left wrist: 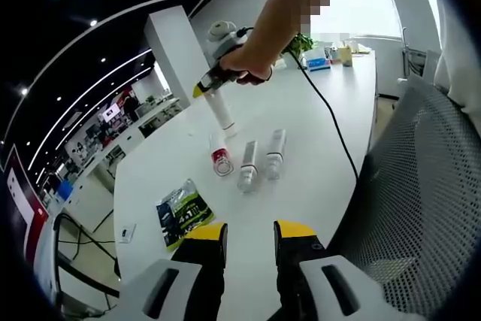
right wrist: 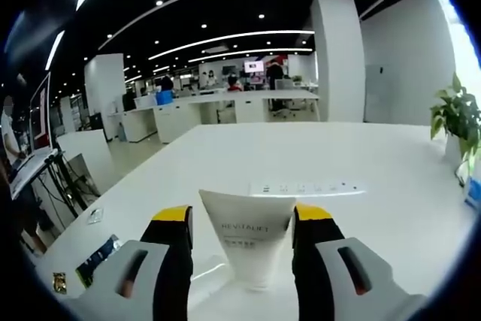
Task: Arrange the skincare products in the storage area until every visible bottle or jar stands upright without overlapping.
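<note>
Broadly, a long white table (left wrist: 316, 133) carries everything in the left gripper view, with a grey mesh chair back (left wrist: 421, 186) just beside its near edge and a black cable (left wrist: 331, 122) trailing across its top. A person's hand (left wrist: 248, 62) grips the right tongs (left wrist: 210, 92), which pinch a white tube (left wrist: 223, 113) by its upper end; whether the tube's lower end touches the table I cannot tell. In the right gripper view that tube (right wrist: 248, 242) sits between the yellow-tipped jaws of the tongs (right wrist: 242, 219), its printed face toward the camera, and both jaws press against its sides. A white power strip (right wrist: 308, 187) lies on the table (right wrist: 391, 186) beyond it, and a green plant (right wrist: 457, 129) stands at the far right.

The left tongs (left wrist: 250, 232) hang above the near table edge, spread apart, gripping nothing. A green and black sachet (left wrist: 182, 212) lies flat near them. Farther on, two clear bottles lie on their sides, close together but apart: one (left wrist: 248, 165) nearer the middle, the other (left wrist: 276, 153) to its right. A small jar with a red label (left wrist: 221, 161) lies just beside the first bottle, below the tube.
</note>
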A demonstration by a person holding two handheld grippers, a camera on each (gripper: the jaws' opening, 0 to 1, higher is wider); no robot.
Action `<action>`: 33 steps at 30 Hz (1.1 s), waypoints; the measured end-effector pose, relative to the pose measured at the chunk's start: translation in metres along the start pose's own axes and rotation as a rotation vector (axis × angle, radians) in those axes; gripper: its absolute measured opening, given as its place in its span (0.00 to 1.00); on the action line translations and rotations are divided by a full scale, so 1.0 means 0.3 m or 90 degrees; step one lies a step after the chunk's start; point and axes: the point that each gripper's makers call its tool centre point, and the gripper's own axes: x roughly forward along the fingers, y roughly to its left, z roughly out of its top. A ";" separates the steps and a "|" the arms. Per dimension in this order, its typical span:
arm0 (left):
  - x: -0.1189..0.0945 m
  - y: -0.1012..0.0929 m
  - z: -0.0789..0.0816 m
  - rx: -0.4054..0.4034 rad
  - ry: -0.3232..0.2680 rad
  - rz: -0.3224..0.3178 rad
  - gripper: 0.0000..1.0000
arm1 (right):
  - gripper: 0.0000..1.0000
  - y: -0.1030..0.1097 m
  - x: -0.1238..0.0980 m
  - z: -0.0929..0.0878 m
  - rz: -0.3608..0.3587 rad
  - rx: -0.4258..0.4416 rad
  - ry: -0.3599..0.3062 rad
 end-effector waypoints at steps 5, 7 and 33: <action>-0.001 0.001 0.000 0.000 0.000 0.001 0.26 | 0.52 -0.004 -0.003 -0.001 -0.004 0.003 0.001; -0.001 0.001 0.000 0.001 0.000 0.001 0.26 | 0.52 -0.006 -0.009 -0.003 -0.006 0.007 0.002; -0.006 0.000 0.008 0.003 -0.007 0.001 0.26 | 0.65 0.099 -0.057 -0.310 0.012 0.129 0.202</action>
